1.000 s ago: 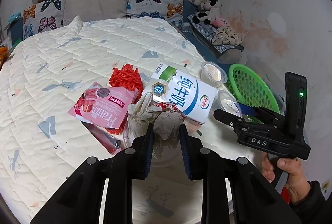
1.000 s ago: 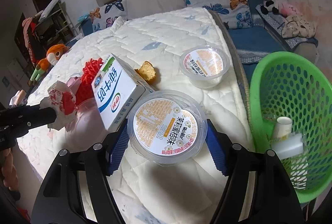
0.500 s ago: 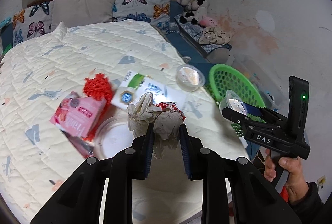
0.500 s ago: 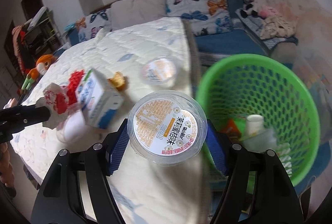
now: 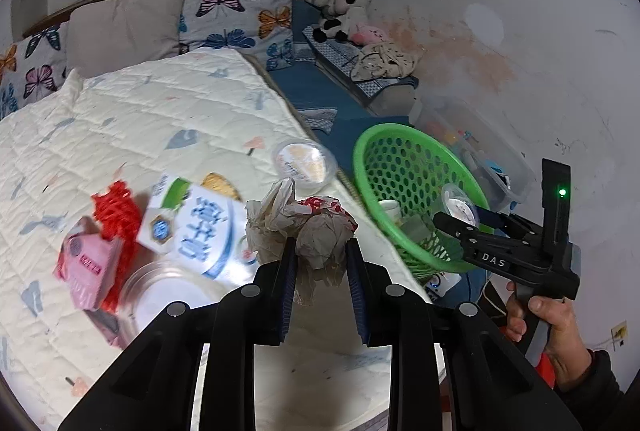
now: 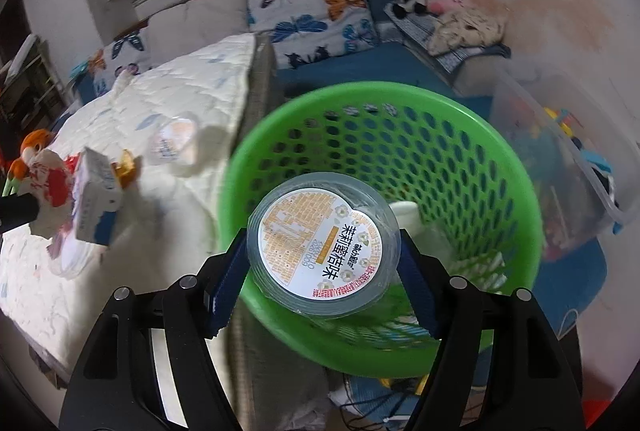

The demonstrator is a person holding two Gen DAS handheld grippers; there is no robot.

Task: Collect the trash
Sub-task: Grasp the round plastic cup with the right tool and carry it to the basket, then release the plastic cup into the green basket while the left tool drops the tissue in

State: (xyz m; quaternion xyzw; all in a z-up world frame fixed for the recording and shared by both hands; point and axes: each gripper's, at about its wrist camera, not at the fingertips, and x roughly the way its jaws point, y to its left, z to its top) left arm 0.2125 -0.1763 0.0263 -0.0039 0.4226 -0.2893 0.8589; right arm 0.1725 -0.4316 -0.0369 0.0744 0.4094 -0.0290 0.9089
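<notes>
My left gripper [image 5: 322,251] is shut on a crumpled wad of white and red paper [image 5: 316,227], held above the bed's right edge. My right gripper [image 6: 322,259] holds a sealed clear plastic cup [image 6: 320,243] with an orange-printed lid over the inside of the green mesh basket [image 6: 400,99]. Its jaws are opening, and both pads still touch the cup's sides. In the left wrist view the same cup [image 5: 460,207] hangs over the basket [image 5: 384,131], with a person's hand [image 5: 548,319] on the right gripper's handle. Some items lie in the basket's bottom.
On the quilted bed [image 5: 140,119] lie a milk carton [image 5: 196,231], red netting [image 5: 116,207], a pink packet [image 5: 88,263], a second sealed cup [image 5: 304,163] and a clear lid [image 5: 168,295]. A clear storage box [image 5: 488,151] stands behind the basket, by the wall.
Both grippers have moved right. The right one carried the cup from above the bed to above the basket. The left one, with its paper wad, has neared the bed's edge.
</notes>
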